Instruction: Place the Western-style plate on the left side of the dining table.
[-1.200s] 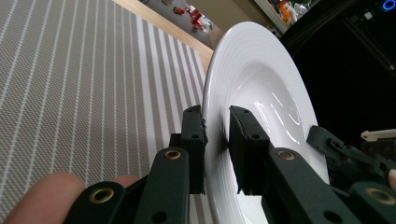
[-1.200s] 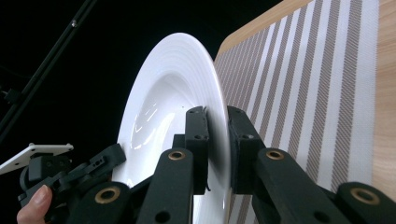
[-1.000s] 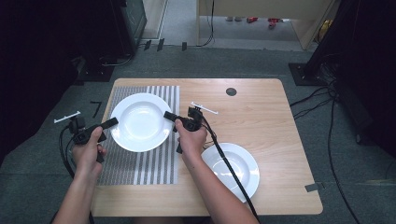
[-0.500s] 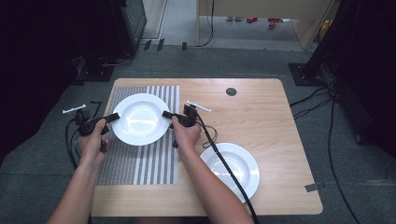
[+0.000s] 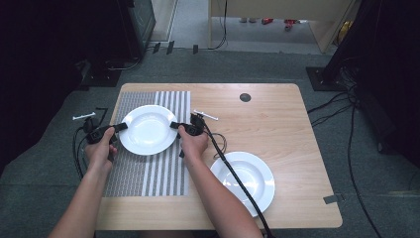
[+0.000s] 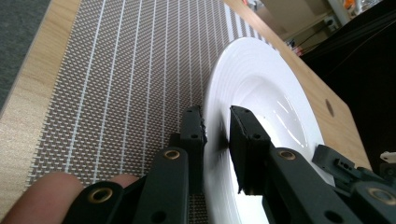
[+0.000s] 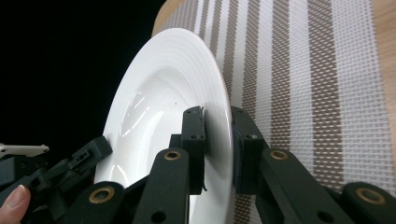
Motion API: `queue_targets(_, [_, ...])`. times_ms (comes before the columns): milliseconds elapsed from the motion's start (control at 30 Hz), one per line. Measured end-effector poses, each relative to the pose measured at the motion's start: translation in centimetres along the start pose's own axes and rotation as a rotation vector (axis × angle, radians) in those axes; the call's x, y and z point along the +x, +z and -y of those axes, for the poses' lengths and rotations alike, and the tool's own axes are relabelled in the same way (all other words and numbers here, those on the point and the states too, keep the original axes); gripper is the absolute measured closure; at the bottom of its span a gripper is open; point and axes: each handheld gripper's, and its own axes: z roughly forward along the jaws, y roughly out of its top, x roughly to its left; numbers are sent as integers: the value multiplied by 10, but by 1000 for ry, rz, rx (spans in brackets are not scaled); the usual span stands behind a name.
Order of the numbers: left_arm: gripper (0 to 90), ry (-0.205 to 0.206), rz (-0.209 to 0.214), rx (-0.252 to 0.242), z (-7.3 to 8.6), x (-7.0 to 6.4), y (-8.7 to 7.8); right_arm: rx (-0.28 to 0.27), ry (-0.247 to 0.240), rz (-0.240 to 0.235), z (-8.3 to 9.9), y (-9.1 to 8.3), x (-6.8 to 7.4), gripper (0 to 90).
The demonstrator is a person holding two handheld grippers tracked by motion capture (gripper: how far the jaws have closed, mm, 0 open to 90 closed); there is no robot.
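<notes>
A white deep plate [image 5: 147,130] sits over the striped woven placemat [image 5: 148,168] at the table's left. My left gripper [image 5: 120,127] is shut on its left rim, and my right gripper [image 5: 176,126] is shut on its right rim. In the left gripper view the jaws pinch the plate rim [image 6: 217,140] with the mat [image 6: 121,79] beneath. In the right gripper view the jaws clamp the plate rim [image 7: 219,135], and the left gripper [image 7: 100,147] shows across the plate.
A second white plate [image 5: 250,178] lies on the bare wood at the front right, with the right gripper's cable across it. A round black grommet [image 5: 245,97] sits near the table's back edge. Cables run over the floor to the right.
Both grippers and the plate between them have moved toward the back of the table, along the placemat. The second plate has stayed put.
</notes>
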Motion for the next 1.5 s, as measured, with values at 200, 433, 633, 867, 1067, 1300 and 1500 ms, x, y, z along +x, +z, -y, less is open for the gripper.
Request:
queue_targets(200, [744,19,-30,-4,1,0,5,-13,-12,15,0,1,2,801])
queue_targets(433, [722,52,-70,-6,2,-3,8,-31,-82,36,1,3,4,755])
queue_targets(633, [485,109,-106,-46,2,-14,2,-73,-189,84,-5,-2,10,576])
queue_targets(867, [382,233,-104,-81,5,-31,-10,-25,-250,96,-13,-20,21,438])
queue_targets(1067, [287,301,-137,-153,8,-48,-28,-33,-385,50,-16,-44,30,326])
queue_targets(1300, [267,359,-170,-208,17,-61,-45,-118,-457,130,-19,-80,33,276])
queue_targets(1500, [275,375,-121,-224,29,-64,-56,-136,-501,163,-21,-107,25,242])
